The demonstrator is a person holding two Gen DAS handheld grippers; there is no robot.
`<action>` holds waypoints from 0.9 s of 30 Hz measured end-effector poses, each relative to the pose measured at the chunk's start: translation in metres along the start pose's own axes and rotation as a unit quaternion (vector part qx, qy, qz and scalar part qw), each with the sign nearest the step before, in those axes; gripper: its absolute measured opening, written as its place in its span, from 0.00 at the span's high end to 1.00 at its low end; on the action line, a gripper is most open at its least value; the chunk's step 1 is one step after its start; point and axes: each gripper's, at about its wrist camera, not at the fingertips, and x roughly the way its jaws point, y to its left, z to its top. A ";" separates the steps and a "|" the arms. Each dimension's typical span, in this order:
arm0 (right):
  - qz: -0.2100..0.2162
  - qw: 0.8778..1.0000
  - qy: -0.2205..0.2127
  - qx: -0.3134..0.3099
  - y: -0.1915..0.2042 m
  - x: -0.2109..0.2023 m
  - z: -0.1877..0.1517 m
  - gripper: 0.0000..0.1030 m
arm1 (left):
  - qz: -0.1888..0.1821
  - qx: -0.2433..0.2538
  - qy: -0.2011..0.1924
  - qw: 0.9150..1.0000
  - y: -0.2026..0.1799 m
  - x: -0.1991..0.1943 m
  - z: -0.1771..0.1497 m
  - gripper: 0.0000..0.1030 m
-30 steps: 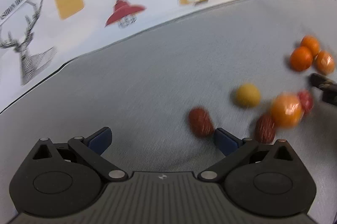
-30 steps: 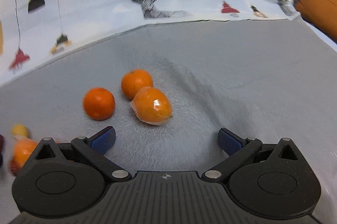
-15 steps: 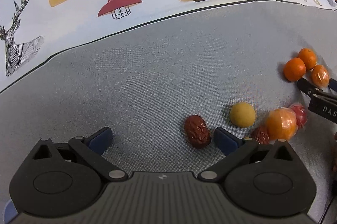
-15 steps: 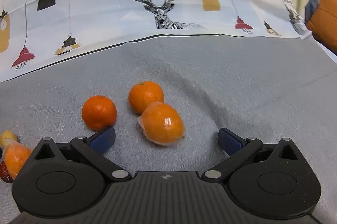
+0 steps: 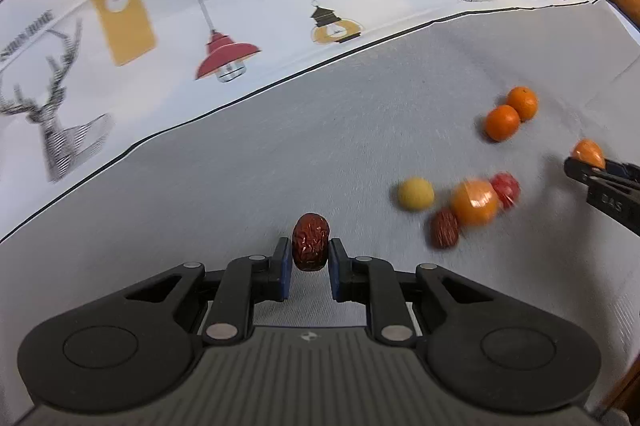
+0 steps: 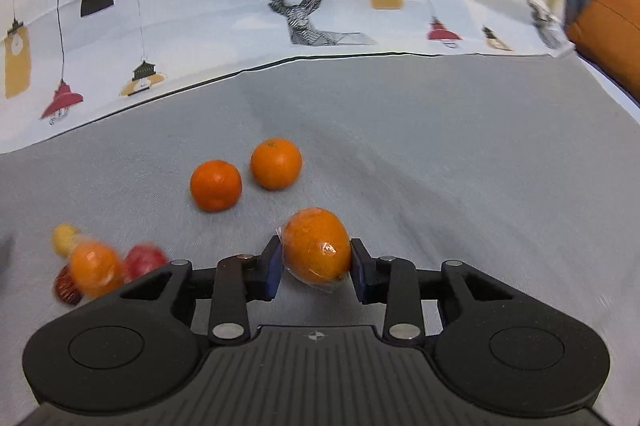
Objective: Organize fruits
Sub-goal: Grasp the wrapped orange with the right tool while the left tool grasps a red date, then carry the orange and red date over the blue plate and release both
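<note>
Now | left tool (image 5: 310, 260) clamps date (image 5: 311, 241) | right tool (image 6: 316, 272) clamps wrapped orange (image 6: 316, 246)

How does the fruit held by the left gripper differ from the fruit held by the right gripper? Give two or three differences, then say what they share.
The red date in the left gripper is dark red-brown and wrinkled; the wrapped orange in the right gripper is bright orange and smooth. The date is bare, the orange sits in clear film. The date is narrower, so its jaws stand closer together. Both are clamped between blue pads.
</note>
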 end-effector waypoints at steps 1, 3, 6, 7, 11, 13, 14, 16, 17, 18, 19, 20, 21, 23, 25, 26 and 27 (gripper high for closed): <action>0.005 1.000 -0.002 0.006 -0.001 -0.012 -0.003 0.65 | 0.000 -0.002 -0.001 1.000 0.002 -0.008 -0.003 0.80; 0.013 1.000 -0.012 0.014 0.000 -0.036 -0.007 0.65 | 0.006 -0.004 -0.009 1.000 0.005 -0.032 -0.012 0.80; 0.034 0.999 -0.033 0.024 0.006 -0.078 -0.012 0.65 | 0.019 -0.009 -0.019 1.000 0.010 -0.070 -0.027 0.80; 0.046 0.998 -0.038 0.021 0.009 -0.091 -0.012 0.65 | 0.022 -0.013 -0.023 0.999 0.013 -0.084 -0.032 0.80; 0.093 0.993 -0.069 -0.005 0.033 -0.153 -0.017 0.65 | 0.027 -0.037 -0.032 0.998 0.029 -0.142 -0.059 0.80; 0.116 0.989 -0.085 -0.020 0.045 -0.186 -0.021 0.65 | 0.034 -0.043 -0.038 0.998 0.037 -0.171 -0.077 0.80; 0.127 0.987 -0.091 -0.026 0.051 -0.202 -0.023 0.65 | 0.039 -0.047 -0.040 0.997 0.041 -0.184 -0.086 0.80; 0.154 0.982 -0.100 -0.041 0.062 -0.233 -0.029 0.65 | 0.045 -0.056 -0.044 0.996 0.049 -0.209 -0.106 0.80; 0.168 0.979 -0.102 -0.048 0.069 -0.249 -0.033 0.65 | 0.047 -0.061 -0.046 0.996 0.053 -0.220 -0.115 0.80; 0.182 0.976 -0.103 -0.055 0.075 -0.264 -0.039 0.65 | 0.048 -0.065 -0.047 0.996 0.058 -0.230 -0.125 0.80; 0.195 0.974 -0.104 -0.059 0.082 -0.277 -0.043 0.65 | 0.050 -0.070 -0.048 0.995 0.061 -0.241 -0.136 0.80; 0.207 0.971 -0.103 -0.063 0.088 -0.290 -0.049 0.65 | 0.052 -0.072 -0.048 0.995 0.064 -0.249 -0.146 0.80; 0.220 0.968 -0.102 -0.069 0.094 -0.303 -0.056 0.65 | 0.056 -0.074 -0.049 0.994 0.068 -0.259 -0.157 0.80; 0.241 0.962 -0.101 -0.083 0.108 -0.326 -0.069 0.65 | 0.066 -0.074 -0.052 0.994 0.072 -0.275 -0.178 0.80; 0.262 0.955 -0.098 -0.099 0.121 -0.347 -0.085 0.65 | 0.071 -0.075 -0.053 0.993 0.077 -0.288 -0.200 0.80; 0.275 0.951 -0.093 -0.110 0.128 -0.356 -0.094 0.65 | 0.073 -0.076 -0.051 0.993 0.079 -0.295 -0.212 0.80; 0.284 0.948 -0.088 -0.117 0.134 -0.363 -0.101 0.65 | 0.074 -0.079 -0.050 0.993 0.081 -0.300 -0.222 0.80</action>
